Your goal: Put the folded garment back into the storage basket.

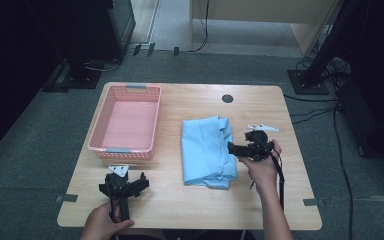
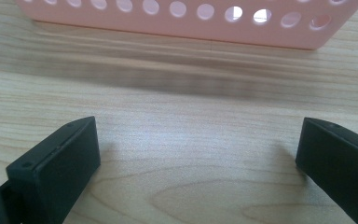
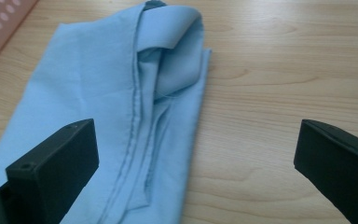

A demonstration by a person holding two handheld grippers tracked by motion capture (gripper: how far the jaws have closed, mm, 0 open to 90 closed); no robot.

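From above, we see the folded blue cloth [image 1: 207, 151] mid-worktop, right of the pink basket [image 1: 127, 122], our right gripper [image 1: 236, 148] at its edge. Left gripper [image 2: 198, 154] view: jaws released over bare wood. Right gripper view: jaws released, straddling the cloth's edge.

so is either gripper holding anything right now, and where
Nothing is held. The right gripper is open over the blue cloth's edge; the left gripper is open above bare table.

Light-blue cloth [image 1: 207, 150], plain; pink basket [image 1: 126, 150] (round holes along its walls); pale wood-grain counter [image 1: 180, 205]; black jaws.
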